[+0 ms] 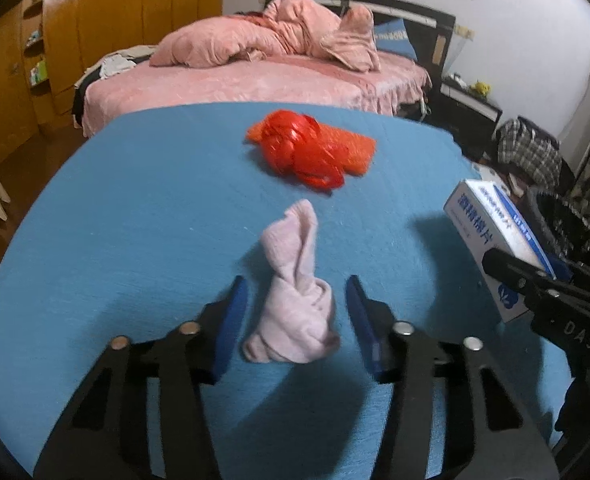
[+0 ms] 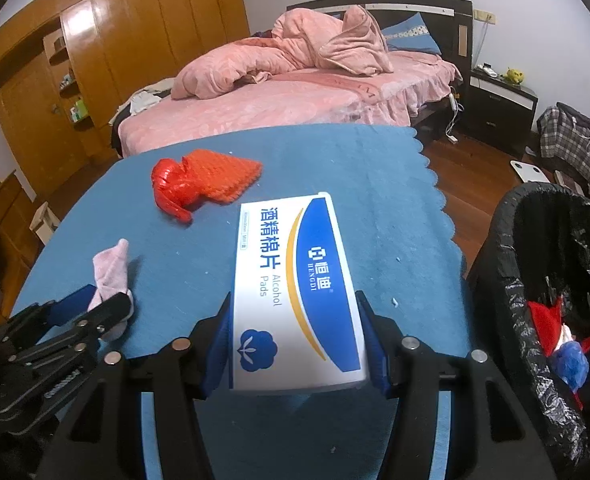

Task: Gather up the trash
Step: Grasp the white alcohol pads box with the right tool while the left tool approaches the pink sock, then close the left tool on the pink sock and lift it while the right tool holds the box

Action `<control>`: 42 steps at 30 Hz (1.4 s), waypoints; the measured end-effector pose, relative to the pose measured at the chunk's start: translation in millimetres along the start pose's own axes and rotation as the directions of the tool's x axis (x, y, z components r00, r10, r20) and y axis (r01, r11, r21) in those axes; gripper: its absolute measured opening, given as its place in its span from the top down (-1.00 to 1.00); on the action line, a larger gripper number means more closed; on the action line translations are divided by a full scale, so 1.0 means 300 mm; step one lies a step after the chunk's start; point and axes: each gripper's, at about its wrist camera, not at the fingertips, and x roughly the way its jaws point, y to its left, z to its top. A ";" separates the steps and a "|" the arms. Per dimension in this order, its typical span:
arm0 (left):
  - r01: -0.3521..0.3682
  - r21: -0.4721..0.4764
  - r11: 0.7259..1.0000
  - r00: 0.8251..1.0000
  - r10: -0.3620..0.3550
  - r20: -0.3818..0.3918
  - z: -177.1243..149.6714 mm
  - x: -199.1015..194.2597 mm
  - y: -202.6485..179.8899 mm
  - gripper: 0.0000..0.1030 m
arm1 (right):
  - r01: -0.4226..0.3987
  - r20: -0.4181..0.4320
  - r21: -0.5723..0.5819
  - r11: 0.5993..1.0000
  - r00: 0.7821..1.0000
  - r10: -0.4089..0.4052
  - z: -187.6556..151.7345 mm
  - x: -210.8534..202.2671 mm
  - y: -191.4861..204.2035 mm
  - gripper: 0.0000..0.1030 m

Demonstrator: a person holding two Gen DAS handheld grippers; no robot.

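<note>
now pink sock [image 1: 295, 296] between wide left hand-held gripper [image 1: 297, 320], seemingly untouched, right hand-held gripper [image 2: 295, 336] clamping box [image 2: 295, 280]

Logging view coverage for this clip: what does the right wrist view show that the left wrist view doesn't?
Only the right wrist view shows inside the bin, with red and blue trash, and the box top clamped in the right gripper. Only the left shows the whole cloth between the open left gripper. Both show the red bag and bed.
</note>
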 end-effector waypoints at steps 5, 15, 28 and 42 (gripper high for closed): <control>0.009 -0.001 1.000 0.999 -0.009 -0.035 -0.003 0.024 -0.007 0.35 | 0.002 0.004 -0.001 1.000 1.000 -0.002 0.000 -0.002 -0.007 -0.09; -0.008 -0.029 1.000 0.998 0.009 0.057 0.008 -0.073 -0.031 0.38 | -0.001 0.044 -0.016 1.000 0.999 0.002 0.003 -0.065 -0.023 -0.09; 0.020 -0.005 1.000 0.989 -0.020 0.145 0.072 -0.211 -0.138 0.38 | -0.004 0.099 0.006 1.000 0.995 0.004 0.036 -0.175 -0.086 -0.09; 0.095 0.069 0.993 0.973 -0.107 0.206 0.124 -0.319 -0.332 0.37 | 0.039 0.202 0.029 0.999 0.978 -0.044 0.079 -0.356 -0.200 -0.09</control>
